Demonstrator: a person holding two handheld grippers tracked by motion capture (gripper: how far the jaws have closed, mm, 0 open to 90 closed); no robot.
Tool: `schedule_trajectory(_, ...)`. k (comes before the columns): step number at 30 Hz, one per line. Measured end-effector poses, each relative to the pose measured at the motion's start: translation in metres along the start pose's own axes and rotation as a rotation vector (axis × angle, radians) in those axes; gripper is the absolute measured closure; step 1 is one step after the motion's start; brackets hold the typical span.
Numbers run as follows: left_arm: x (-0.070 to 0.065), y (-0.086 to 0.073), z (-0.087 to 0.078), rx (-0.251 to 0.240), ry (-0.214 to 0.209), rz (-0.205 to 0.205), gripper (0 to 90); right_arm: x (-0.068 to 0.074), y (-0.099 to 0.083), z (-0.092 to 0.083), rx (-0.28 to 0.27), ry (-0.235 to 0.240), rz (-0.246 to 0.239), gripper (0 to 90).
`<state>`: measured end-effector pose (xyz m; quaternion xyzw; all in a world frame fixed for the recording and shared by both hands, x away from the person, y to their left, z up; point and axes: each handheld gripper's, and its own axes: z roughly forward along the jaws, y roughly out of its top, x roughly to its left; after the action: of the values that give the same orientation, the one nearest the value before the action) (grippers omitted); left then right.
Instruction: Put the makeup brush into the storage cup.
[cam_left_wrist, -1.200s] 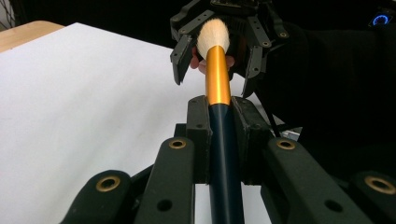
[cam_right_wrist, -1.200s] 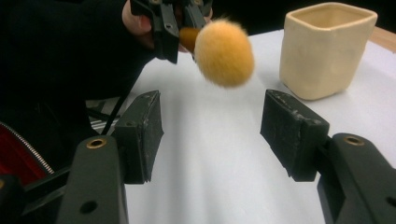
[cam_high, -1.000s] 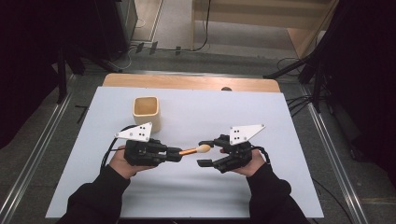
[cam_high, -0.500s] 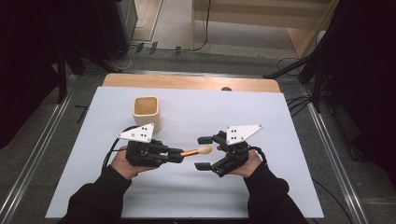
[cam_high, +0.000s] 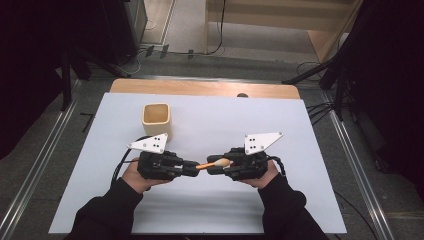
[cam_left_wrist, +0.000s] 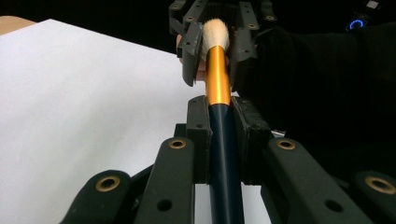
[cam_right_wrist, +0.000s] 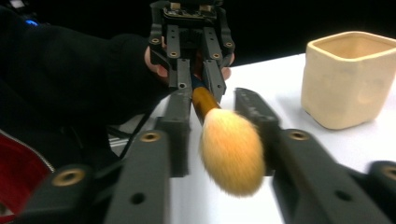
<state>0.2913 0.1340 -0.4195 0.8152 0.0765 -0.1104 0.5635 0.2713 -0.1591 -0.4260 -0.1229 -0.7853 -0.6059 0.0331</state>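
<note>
A makeup brush (cam_left_wrist: 219, 93) is held level above the desk (cam_high: 310, 150) near its front edge, its dark handle clamped in the left tongs (cam_high: 192, 167). The right tongs (cam_high: 212, 166) have just been closing around the bristle head, seemingly for a handover; whether they press it cannot be told. A cream cup (cam_high: 157, 119) stands behind, toward the desk's back-left corner.

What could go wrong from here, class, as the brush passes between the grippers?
1. The right gripper has just been closing around the bristles, not the handle; squeezing may crush or splay them.
2. If the left gripper, shut on the brush, lets go early, the soft tuft may slip and the brush drop onto the table.
</note>
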Motion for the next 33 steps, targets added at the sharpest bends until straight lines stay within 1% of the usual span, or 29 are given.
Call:
schedule_trajectory(1,0.0000,0.0000,0.0000,0.000,0.000,0.000,78.9,0.0000,0.0000,0.0000,0.000,0.000,0.000,71.7)
schedule_trajectory(2,-0.0003,0.0000,-0.0004,-0.007,0.001,0.003,78.9,-0.0005,0.0001,0.0001,-0.002,0.011,0.006,76.2)
schedule_trajectory(3,-0.0003,0.0000,-0.0004,-0.007,0.001,0.003,78.9,-0.0011,0.0005,-0.0003,0.001,0.018,0.016,77.4)
schedule_trajectory(5,-0.0002,-0.0002,-0.0008,-0.012,-0.012,0.002,78.8,-0.0016,0.0014,-0.0006,0.007,0.034,0.032,78.1)
schedule_trajectory(7,0.0001,-0.0003,-0.0010,-0.010,-0.019,0.003,78.8,-0.0017,0.0015,-0.0003,0.006,0.041,0.031,78.6)
schedule_trajectory(8,0.0007,-0.0003,-0.0012,-0.001,-0.033,-0.005,78.5,-0.0020,0.0022,-0.0002,0.015,0.057,0.040,79.2)
schedule_trajectory(10,0.0004,-0.0004,-0.0012,0.005,-0.030,0.004,77.6,-0.0016,0.0025,0.0001,0.022,0.064,0.041,79.4)
schedule_trajectory(11,-0.0001,-0.0004,-0.0011,0.008,-0.024,0.012,73.5,-0.0013,0.0027,0.0001,0.033,0.062,0.036,79.4)
schedule_trajectory(12,-0.0005,-0.0005,-0.0006,0.011,-0.007,0.018,64.3,-0.0005,0.0027,0.0004,0.044,0.055,0.025,79.4)
schedule_trajectory(13,-0.0005,-0.0005,-0.0006,0.011,-0.007,0.018,53.8,-0.0002,0.0026,0.0006,0.054,0.049,0.020,79.4)
schedule_trajectory(14,0.0002,-0.0003,-0.0010,0.026,0.006,0.025,48.3,-0.0001,0.0025,0.0003,0.059,0.046,0.018,79.5)
schedule_trajectory(15,0.0009,-0.0004,-0.0017,0.039,0.006,0.021,48.3,-0.0001,0.0025,0.0003,0.059,0.046,0.018,79.5)
schedule_trajectory(16,0.0015,-0.0006,-0.0033,0.061,0.034,0.030,40.3,0.0002,0.0027,-0.0005,0.078,0.040,0.020,79.4)
schedule_trajectory(17,0.0019,-0.0007,-0.0044,0.073,0.046,0.039,35.9,0.0004,0.0030,-0.0011,0.086,0.034,0.021,79.4)
schedule_trajectory(18,0.0019,-0.0007,-0.0044,0.073,0.046,0.039,31.2,0.0004,0.0030,-0.0011,0.086,0.034,0.021,79.4)
schedule_trajectory(19,0.0023,-0.0006,-0.0050,0.083,0.053,0.039,31.2,-0.0001,0.0034,-0.0018,0.096,0.033,0.022,79.4)
schedule_trajectory(20,0.0016,0.0002,-0.0067,0.102,0.064,0.033,26.6,-0.0009,0.0049,-0.0029,0.124,0.019,0.037,79.4)
schedule_trajectory(21,0.0016,0.0002,-0.0067,0.102,0.064,0.033,24.6,-0.0009,0.0049,-0.0029,0.124,0.019,0.037,79.4)
schedule_trajectory(22,0.0005,0.0006,-0.0073,0.101,0.072,0.026,24.6,-0.0010,0.0058,-0.0035,0.146,0.011,0.045,79.4)
schedule_trajectory(23,-0.0001,0.0014,-0.0079,0.104,0.069,0.022,19.0,-0.0014,0.0066,-0.0046,0.172,-0.007,0.045,79.4)
schedule_trajectory(24,-0.0008,0.0020,-0.0082,0.102,0.066,0.019,19.0,-0.0014,0.0066,-0.0046,0.172,-0.007,0.045,79.4)
schedule_trajectory(25,-0.0015,0.0024,-0.0079,0.099,0.062,0.011,18.2,-0.0014,0.0070,-0.0053,0.185,-0.015,0.046,79.4)
schedule_trajectory(26,-0.0019,0.0032,-0.0083,0.114,0.061,0.012,17.0,-0.0015,0.0070,-0.0057,0.190,-0.017,0.045,79.4)
schedule_trajectory(27,-0.0023,0.0033,-0.0079,0.117,0.065,0.016,15.6,-0.0011,0.0074,-0.0061,0.205,-0.024,0.045,79.4)
schedule_trajectory(28,-0.0030,0.0036,-0.0068,0.126,0.071,0.015,15.6,-0.0011,0.0074,-0.0061,0.205,-0.024,0.045,79.4)
schedule_trajectory(30,-0.0045,0.0043,-0.0032,0.159,0.068,0.023,15.5,-0.0004,0.0085,-0.0047,0.221,-0.029,0.043,79.4)
schedule_trajectory(31,-0.0052,0.0042,-0.0018,0.163,0.078,0.026,15.5,-0.0002,0.0089,-0.0041,0.226,-0.031,0.040,79.4)
schedule_trajectory(32,-0.0052,0.0045,-0.0010,0.176,0.078,0.028,15.6,0.0001,0.0092,-0.0035,0.230,-0.030,0.040,79.4)
schedule_trajectory(33,-0.0052,0.0045,-0.0010,0.176,0.078,0.028,16.0,0.0001,0.0092,-0.0035,0.230,-0.030,0.040,79.4)
